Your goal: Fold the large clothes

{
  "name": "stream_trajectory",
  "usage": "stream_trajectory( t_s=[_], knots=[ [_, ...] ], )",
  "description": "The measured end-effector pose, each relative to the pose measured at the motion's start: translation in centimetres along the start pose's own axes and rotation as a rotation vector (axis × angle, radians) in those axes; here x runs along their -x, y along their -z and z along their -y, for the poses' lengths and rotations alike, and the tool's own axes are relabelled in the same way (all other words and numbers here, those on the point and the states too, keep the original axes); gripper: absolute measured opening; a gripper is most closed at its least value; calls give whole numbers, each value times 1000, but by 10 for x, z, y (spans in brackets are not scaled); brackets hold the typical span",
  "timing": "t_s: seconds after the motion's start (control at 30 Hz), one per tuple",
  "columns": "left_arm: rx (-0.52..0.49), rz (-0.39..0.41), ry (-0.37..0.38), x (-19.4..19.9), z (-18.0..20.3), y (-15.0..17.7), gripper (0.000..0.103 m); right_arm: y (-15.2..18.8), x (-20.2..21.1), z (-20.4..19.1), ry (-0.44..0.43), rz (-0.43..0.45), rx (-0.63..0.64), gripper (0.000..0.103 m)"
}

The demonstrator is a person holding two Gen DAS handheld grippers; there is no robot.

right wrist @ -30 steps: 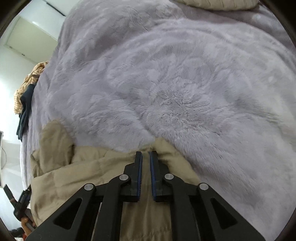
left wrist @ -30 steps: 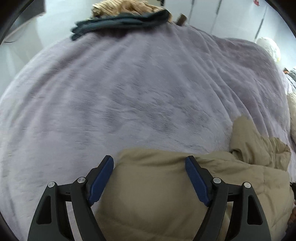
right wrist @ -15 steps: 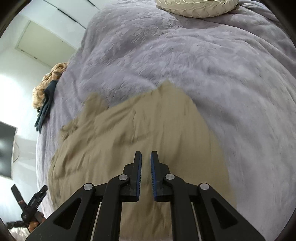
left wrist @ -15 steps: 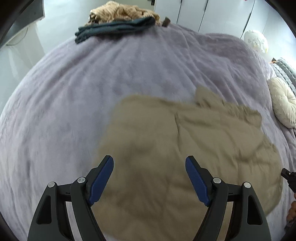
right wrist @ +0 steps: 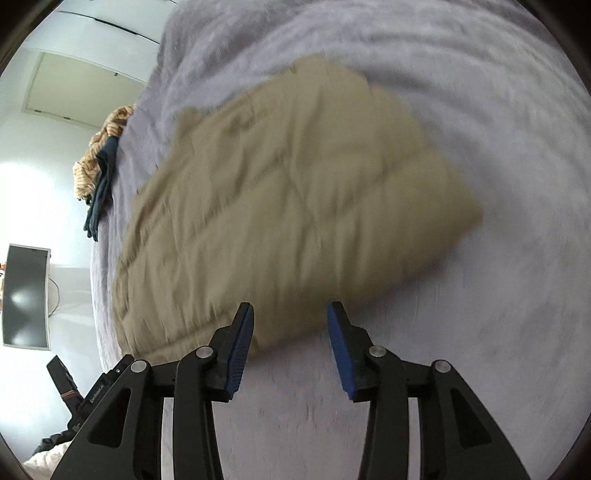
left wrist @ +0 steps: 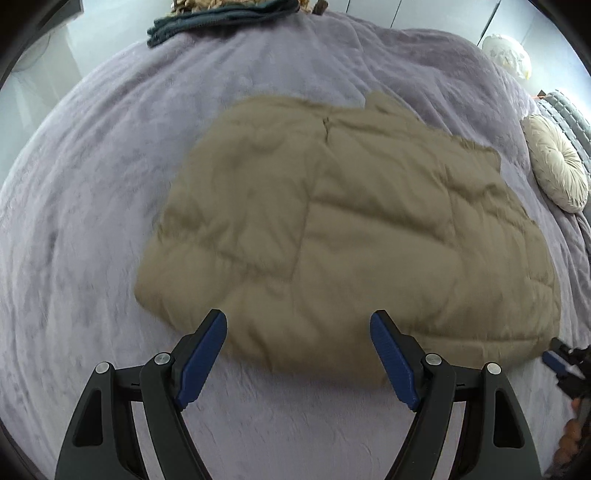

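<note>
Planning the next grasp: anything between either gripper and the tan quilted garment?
Nothing visible. Tan quilted garment lies flat on the lavender plush bedspread; open left gripper and right gripper face its near edge.

Your surface is a bed under a plush lilac blanket (left wrist: 92,192), filling most of both wrist views. At the top of the left wrist view you have a folded dark teal garment (left wrist: 218,18) with a tan patterned cloth (left wrist: 207,3) behind it; at the right edge, a round cream pleated cushion (left wrist: 557,162) and a grey quilted pillow (left wrist: 565,107). At the left edge of the right wrist view, a dark wall-mounted screen (right wrist: 26,295).
</note>
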State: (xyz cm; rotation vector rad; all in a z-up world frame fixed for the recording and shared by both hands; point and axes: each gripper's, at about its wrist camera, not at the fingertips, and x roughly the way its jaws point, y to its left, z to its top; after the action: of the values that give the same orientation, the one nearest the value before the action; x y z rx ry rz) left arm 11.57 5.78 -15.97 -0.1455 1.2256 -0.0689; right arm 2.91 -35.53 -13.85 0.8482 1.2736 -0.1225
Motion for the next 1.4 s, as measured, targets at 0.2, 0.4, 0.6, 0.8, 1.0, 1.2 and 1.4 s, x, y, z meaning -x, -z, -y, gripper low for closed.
stream_trajectory(
  t_s=[0.2,0.4,0.6,0.8,1.0,1.2,1.4],
  knots=[
    [-10,-1,25,5,6,18,103,23,-14,-6,5,-45,-20,53],
    [0,-1,34,11,6,25,103,27,-20,-11,0,-54,-27,65],
    [19,-12,28,12,-2,26,103,24,-25,-14,-72,-56,-55,85],
    [16,-27,12,8,-4,31,103,23,-40,-10,-183,-69,-124,103],
    [16,-48,16,4,-8,38,103,26,-46,-4,-194,-81,-144,103],
    [109,-38,44,1,-29,39,103,24,-44,12,-212,-72,-192,103],
    [307,-50,369,-14,-60,42,103,23,-46,18,-276,-72,-208,103]
  ],
)
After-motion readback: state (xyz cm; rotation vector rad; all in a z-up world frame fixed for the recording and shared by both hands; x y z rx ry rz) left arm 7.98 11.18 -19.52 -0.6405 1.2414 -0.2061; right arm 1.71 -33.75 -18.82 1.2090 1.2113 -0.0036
